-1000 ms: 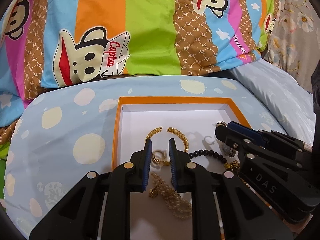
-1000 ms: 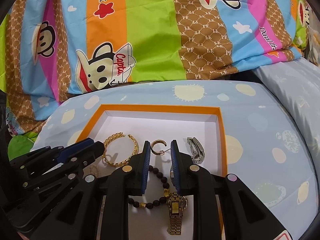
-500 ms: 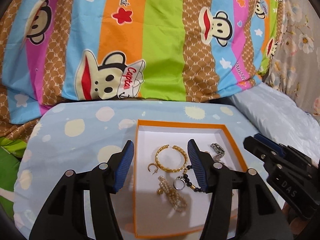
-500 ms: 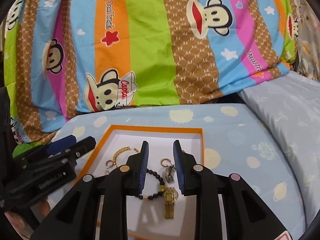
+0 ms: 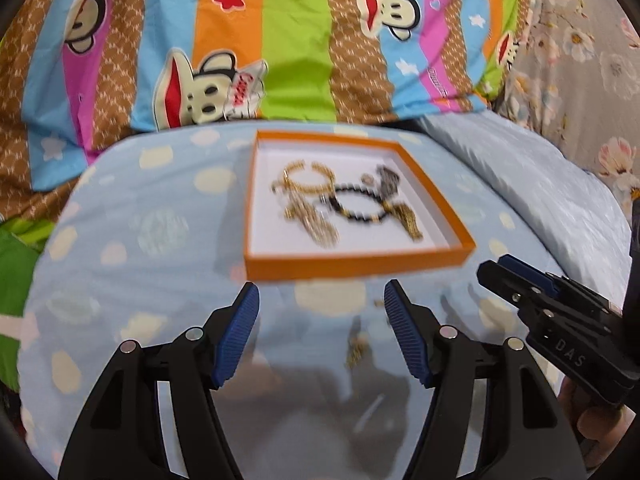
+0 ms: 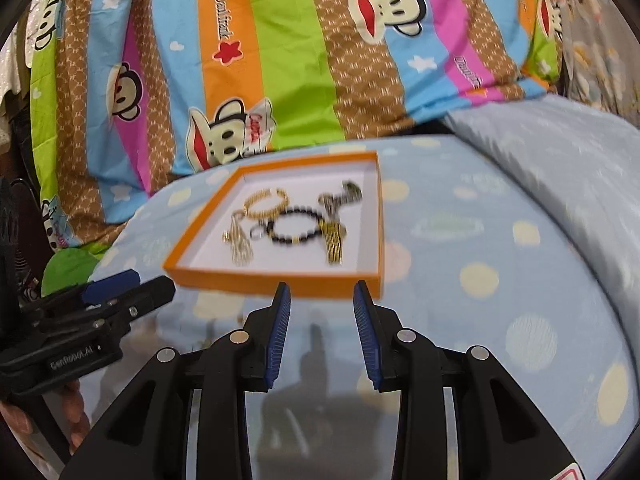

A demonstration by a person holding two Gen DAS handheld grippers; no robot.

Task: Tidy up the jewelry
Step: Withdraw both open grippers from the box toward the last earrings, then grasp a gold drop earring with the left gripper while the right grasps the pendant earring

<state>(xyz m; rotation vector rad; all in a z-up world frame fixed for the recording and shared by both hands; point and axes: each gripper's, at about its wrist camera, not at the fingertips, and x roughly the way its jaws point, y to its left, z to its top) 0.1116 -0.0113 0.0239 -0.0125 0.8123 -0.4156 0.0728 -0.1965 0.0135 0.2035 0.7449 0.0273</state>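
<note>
Pale blue spotted bed sheet (image 5: 132,240) before a striped cartoon-monkey quilt (image 6: 280,60). On it we log a shallow orange-rimmed white tray (image 6: 276,278) holding: open gold bangle (image 6: 267,205), black bead bracelet (image 6: 295,225), gold watch (image 6: 334,242) lying lengthwise toward us. Left gripper (image 5: 321,334) and right gripper (image 6: 322,330) gape empty, short of the tray's near edge.

Striped monkey-print quilt (image 5: 280,48) behind spotted blue sheet (image 5: 160,240)

Jewelry (image 5: 340,208) in orange box (image 5: 352,266) motion-blurred, pieces indistinct, small gold bits (image 5: 356,354) on cloth unidentifiable
</note>
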